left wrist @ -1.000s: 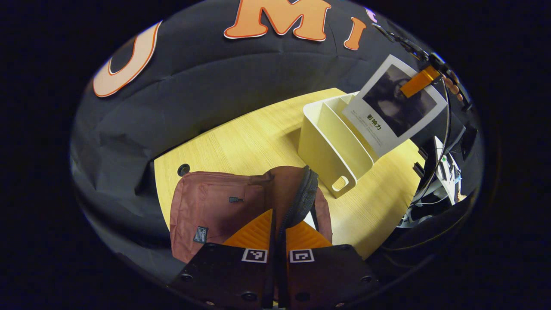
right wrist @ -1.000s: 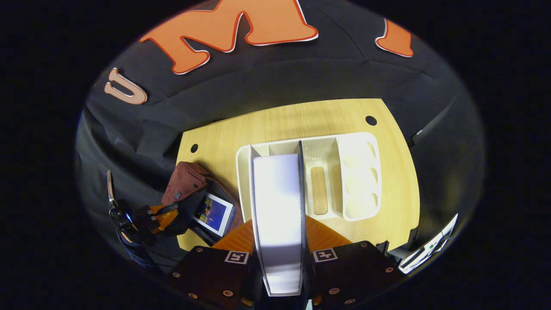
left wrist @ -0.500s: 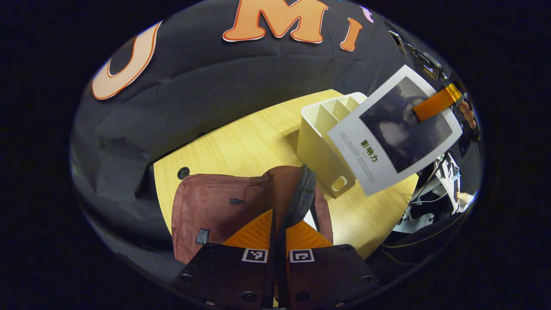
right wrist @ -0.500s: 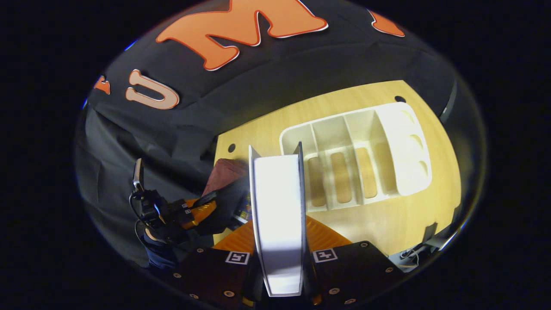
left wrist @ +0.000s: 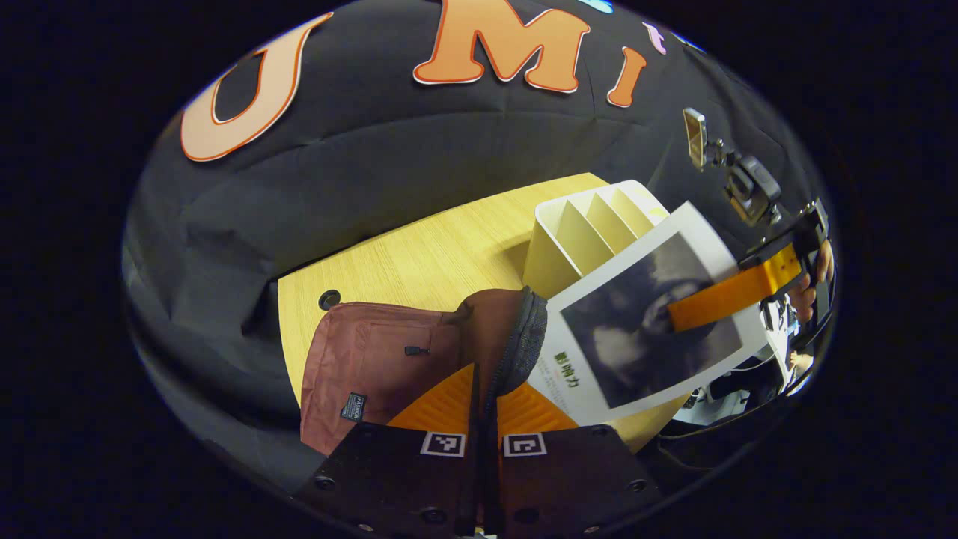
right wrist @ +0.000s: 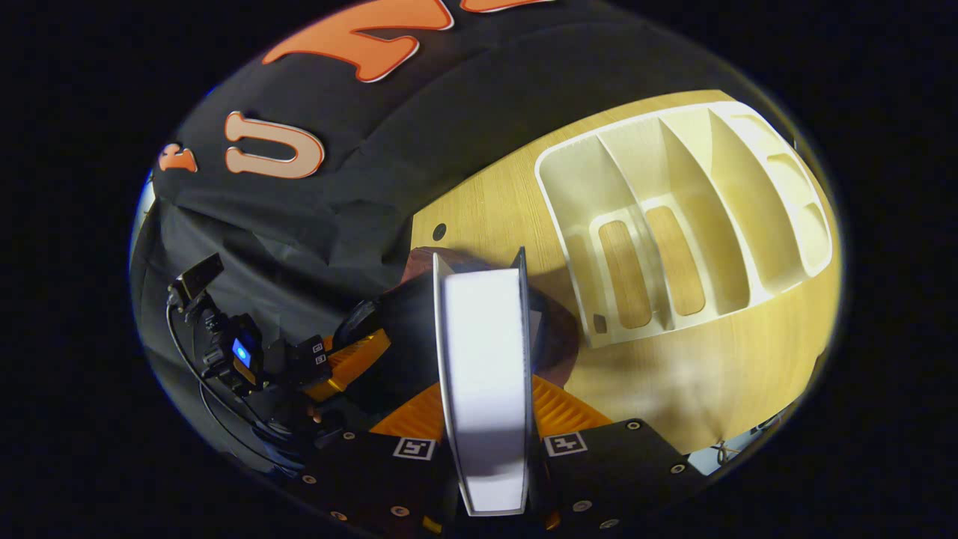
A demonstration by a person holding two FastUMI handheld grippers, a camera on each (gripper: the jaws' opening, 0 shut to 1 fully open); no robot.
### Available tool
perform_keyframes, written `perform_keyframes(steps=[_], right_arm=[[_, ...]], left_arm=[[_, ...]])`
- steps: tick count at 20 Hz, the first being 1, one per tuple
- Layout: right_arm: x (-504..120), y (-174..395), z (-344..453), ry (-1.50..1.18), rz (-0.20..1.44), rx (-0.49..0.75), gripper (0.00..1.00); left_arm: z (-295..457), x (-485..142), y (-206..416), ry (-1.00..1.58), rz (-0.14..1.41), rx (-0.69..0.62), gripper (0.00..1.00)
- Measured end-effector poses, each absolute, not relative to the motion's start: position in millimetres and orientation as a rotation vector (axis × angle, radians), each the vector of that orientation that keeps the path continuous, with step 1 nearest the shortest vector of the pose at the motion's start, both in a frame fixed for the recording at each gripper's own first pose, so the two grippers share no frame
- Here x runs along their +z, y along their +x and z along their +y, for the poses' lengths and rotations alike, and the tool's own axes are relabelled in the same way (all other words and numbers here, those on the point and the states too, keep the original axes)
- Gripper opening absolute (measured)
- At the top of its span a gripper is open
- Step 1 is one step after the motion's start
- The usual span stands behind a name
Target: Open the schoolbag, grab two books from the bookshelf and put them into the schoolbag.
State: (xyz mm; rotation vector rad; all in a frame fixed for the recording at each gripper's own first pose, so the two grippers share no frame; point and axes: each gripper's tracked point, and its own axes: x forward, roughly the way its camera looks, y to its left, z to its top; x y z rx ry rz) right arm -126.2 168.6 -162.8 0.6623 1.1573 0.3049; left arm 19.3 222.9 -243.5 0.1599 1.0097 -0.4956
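The left gripper is pinching the zipper edge of the schoolbag on the table, holding its mouth open. The right gripper is clamping a book edge-up above that opening, clear of the bookshelf, ready for lowering in.

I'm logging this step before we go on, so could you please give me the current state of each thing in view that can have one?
Schoolbag: lying on the table, mouth held open.
Book: held above the table, beside the bag's mouth, not yet inside.
Bookshelf: standing on the table, its compartments in view empty.
Left gripper: shut on the bag's zipper edge.
Right gripper: shut on the book.
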Motion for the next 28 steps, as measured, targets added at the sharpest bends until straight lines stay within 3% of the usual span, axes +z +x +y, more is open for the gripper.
perform_keyframes(steps=[18,28], right_arm=[[-244,-86,270,0.897,1.075,0.242,0.38],[-275,-73,320,0.896,1.046,0.303,0.4]], left_arm=[[205,-218,13,0.116,0.944,-0.531,0.05],[202,-206,16,0.096,0.924,-0.523,0.05]])
